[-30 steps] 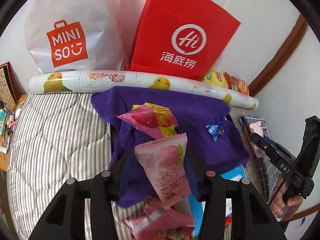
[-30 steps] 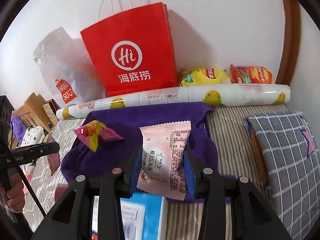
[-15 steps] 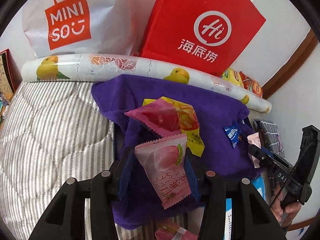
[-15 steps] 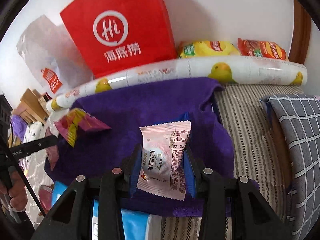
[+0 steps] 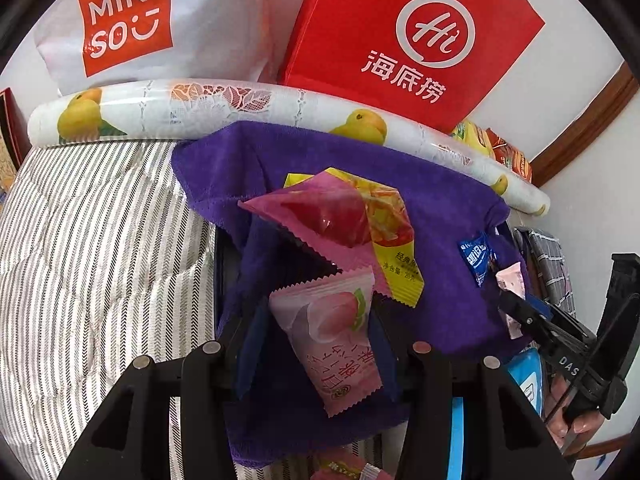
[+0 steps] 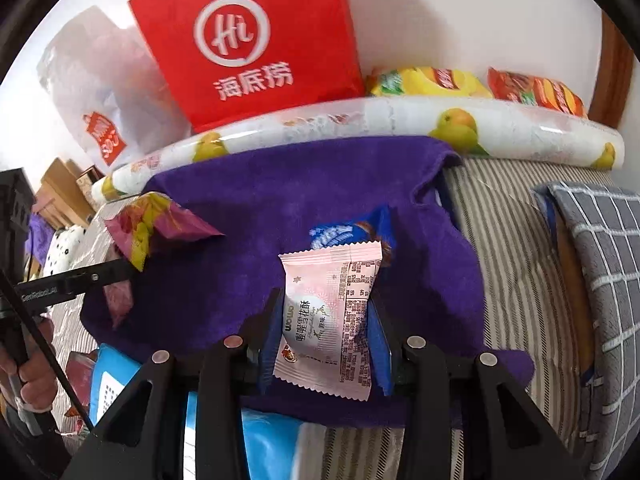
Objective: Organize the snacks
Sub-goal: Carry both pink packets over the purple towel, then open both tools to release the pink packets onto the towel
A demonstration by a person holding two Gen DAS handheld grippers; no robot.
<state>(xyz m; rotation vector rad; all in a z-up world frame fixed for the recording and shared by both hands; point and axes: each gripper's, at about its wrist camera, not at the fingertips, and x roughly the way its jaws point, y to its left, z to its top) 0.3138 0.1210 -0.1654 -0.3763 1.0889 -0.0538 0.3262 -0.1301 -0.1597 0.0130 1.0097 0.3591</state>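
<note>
My left gripper [image 5: 320,328] is shut on a pink peach snack packet [image 5: 336,344], held just above a purple towel [image 5: 420,184]. A pink packet [image 5: 320,216] and a yellow packet [image 5: 396,252] lie on the towel ahead of it, with a small blue packet [image 5: 476,256] to the right. My right gripper [image 6: 326,304] is shut on a pale pink snack packet [image 6: 328,320] over the same purple towel [image 6: 280,192], with a blue packet [image 6: 340,232] just behind it. Each gripper also shows at the edge of the other's view, its jaws side-on.
A red paper bag [image 5: 408,40], a white shopping bag [image 5: 132,20] and a fruit-print roll [image 5: 224,108] line the wall. Yellow [image 6: 428,80] and red [image 6: 536,92] chip bags lie behind the roll. A grey checked pillow [image 6: 600,264] lies right, a blue pack [image 6: 116,384] under the towel's near edge.
Both grippers have sunk toward the purple towel, which now fills more of each view. Each keeps its packet held.
</note>
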